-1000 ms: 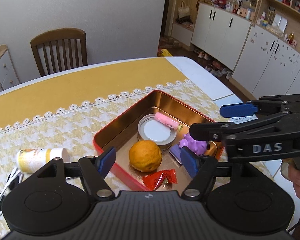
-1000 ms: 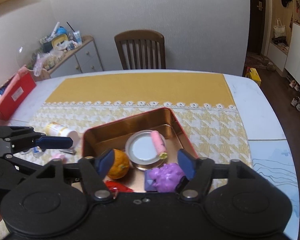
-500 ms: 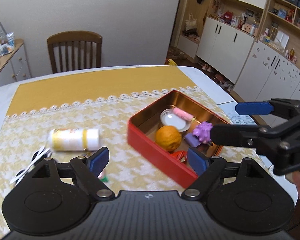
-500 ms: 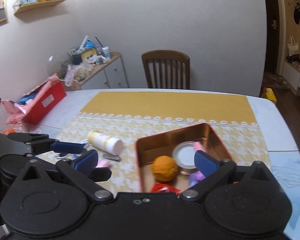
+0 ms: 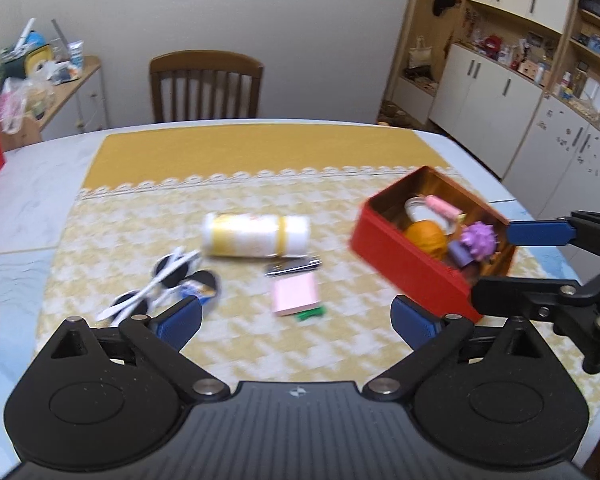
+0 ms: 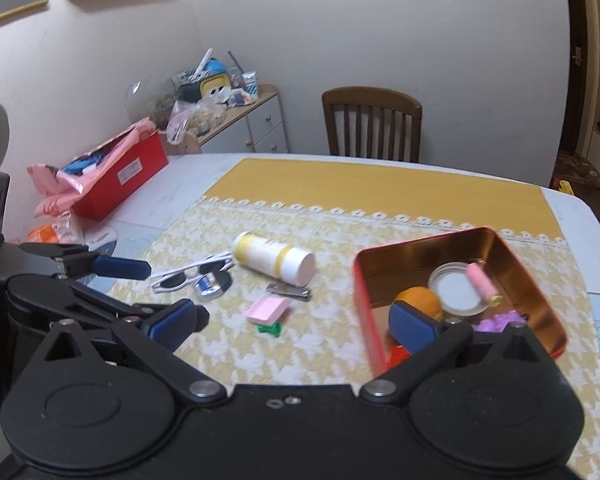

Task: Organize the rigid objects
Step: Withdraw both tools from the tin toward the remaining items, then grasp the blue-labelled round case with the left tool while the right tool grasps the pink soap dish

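Red tin (image 6: 456, 276) sits on the cloth's right side, part filled: orange (image 6: 418, 299), lid, pink roll. Loose bottle (image 6: 274, 258), clippers (image 6: 289, 291), pink pad (image 6: 267, 309), sunglasses (image 6: 192, 272) lie left of it. Left gripper (image 5: 296, 318) and right gripper (image 6: 292, 322) are held wide apart, empty. Bottle judged next; best pinched across its width.

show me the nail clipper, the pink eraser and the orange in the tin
nail clipper (image 6: 289, 291), right wrist view, middle of the metal body
pink eraser (image 6: 267, 309), right wrist view, centre of the top face
orange (image 5: 426, 236), left wrist view, the rounded top showing above the tin wall
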### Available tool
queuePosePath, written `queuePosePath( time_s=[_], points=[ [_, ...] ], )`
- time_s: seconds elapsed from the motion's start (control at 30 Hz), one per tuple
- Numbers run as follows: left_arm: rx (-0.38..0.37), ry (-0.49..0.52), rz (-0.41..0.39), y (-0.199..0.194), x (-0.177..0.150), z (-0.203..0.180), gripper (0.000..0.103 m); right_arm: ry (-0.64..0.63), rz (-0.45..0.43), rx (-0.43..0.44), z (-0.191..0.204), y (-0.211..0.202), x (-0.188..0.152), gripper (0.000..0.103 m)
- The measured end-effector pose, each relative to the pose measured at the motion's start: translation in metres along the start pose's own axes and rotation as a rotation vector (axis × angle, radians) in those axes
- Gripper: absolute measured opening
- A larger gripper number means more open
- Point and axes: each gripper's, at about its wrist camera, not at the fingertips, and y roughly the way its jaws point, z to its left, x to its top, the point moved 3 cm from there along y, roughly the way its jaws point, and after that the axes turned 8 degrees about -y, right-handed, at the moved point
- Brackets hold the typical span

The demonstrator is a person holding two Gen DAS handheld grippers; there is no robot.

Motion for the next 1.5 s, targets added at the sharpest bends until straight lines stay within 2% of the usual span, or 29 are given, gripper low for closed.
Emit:
queuePosePath(
  time_s=[0.2, 0.37, 0.73, 1.07, 1.17, 1.23, 1.3, 1.4, 1.5],
  points=[
    [0.074, -0.026, -0.016, 0.002, -0.005, 0.041, 0.101, -0.048, 0.040, -0.009, 0.024, 0.024, -0.005, 0.103],
    [0.091, -0.028, -0.025, 0.015, -0.008, 0.061, 0.101, -0.095, 0.071, -0.003, 0.041, 0.049, -0.006, 0.101],
    [0.132, -0.002, -0.031, 0.058, -0.010, 0.065, 0.101, -0.210, 0.141, -0.002, 0.046, 0.111, -0.007, 0.089],
    [0.102, -0.013, 0.016, 0.093, -0.007, 0.067, 0.100, -0.345, 0.197, 0.017, 0.043, 0.145, -0.009, 0.073],
    [0.089, -0.016, 0.025, 0.099, -0.005, 0.067, 0.093, -0.370, 0.201, 0.029, 0.042, 0.151, -0.008, 0.067],
    [0.084, -0.015, 0.038, 0.103, -0.005, 0.067, 0.084, -0.373, 0.207, 0.041, 0.041, 0.156, -0.008, 0.059],
    [0.079, -0.022, 0.050, 0.106, -0.005, 0.068, 0.077, -0.374, 0.213, 0.053, 0.039, 0.159, -0.007, 0.056],
    [0.079, -0.017, 0.048, 0.109, -0.003, 0.068, 0.074, -0.390, 0.218, 0.058, 0.040, 0.162, -0.009, 0.052],
    [0.089, 0.003, 0.046, 0.112, 0.000, 0.065, 0.062, -0.392, 0.220, 0.061, 0.039, 0.163, -0.010, 0.050]
  ],
)
